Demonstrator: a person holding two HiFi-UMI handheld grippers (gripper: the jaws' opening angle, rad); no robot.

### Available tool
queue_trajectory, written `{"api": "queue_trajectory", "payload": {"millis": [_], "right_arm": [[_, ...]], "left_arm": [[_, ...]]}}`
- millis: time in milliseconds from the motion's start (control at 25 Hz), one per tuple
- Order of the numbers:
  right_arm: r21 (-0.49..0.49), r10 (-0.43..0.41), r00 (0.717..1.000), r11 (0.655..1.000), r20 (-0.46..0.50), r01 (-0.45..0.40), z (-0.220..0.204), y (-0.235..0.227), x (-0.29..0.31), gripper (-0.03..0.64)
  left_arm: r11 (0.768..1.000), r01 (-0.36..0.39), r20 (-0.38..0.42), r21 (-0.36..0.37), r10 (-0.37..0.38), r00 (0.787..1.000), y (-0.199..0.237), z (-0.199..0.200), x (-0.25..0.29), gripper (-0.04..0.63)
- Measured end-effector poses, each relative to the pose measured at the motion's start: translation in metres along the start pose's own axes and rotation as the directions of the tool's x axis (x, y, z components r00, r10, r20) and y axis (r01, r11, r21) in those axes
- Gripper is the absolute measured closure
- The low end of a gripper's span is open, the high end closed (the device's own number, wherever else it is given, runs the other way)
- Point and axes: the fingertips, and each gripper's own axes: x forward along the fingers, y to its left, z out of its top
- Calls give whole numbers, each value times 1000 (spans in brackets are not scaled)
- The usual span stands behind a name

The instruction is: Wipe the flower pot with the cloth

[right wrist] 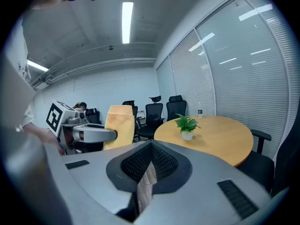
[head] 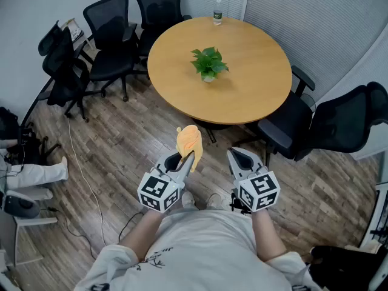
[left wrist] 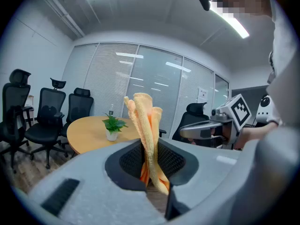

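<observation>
Wooden and round, the table [head: 254,83] fills the far part of the head view; short of its near edge, over the plank floor, the left gripper [head: 183,160] is clamped on the cloth [head: 189,141]; the right gripper [head: 239,155] beside it has its jaws together on nothing; the cloth is yellow-orange, folded, standing upright out of the jaws; the flower pot [head: 208,77], small and white under green leaves, stands near the table's middle.

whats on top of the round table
A small potted plant stands near the middle and a water bottle at the far edge. From above, leaves cover most of the white pot.
</observation>
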Motion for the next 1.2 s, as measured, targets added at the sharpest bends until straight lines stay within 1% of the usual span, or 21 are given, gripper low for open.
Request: {"api": "queue_trajectory", "payload": {"millis": [520, 800, 960, 1200], "right_arm": [[19, 4, 1000, 1000, -3, -4, -1, 4, 3, 611], [25, 6, 1000, 1000, 7, -6, 3, 14, 10, 611], [21, -20, 1000, 1000, 15, 20, 2, 19, 16, 609], [27, -31, 999, 999, 22, 30, 2, 37, 22, 609]], "left_arm": [[1000, 6, -5, -3, -6, 1000, 2, 1, 0, 529], [1000, 11, -6, -4, -11, 1000, 10, 2, -6, 529], [1000, 17, -5, -5, -17, 1000, 18, 0, -10, 529], [999, 37, -1, 15, -37, 999, 29, -3, -24, 529]]}}
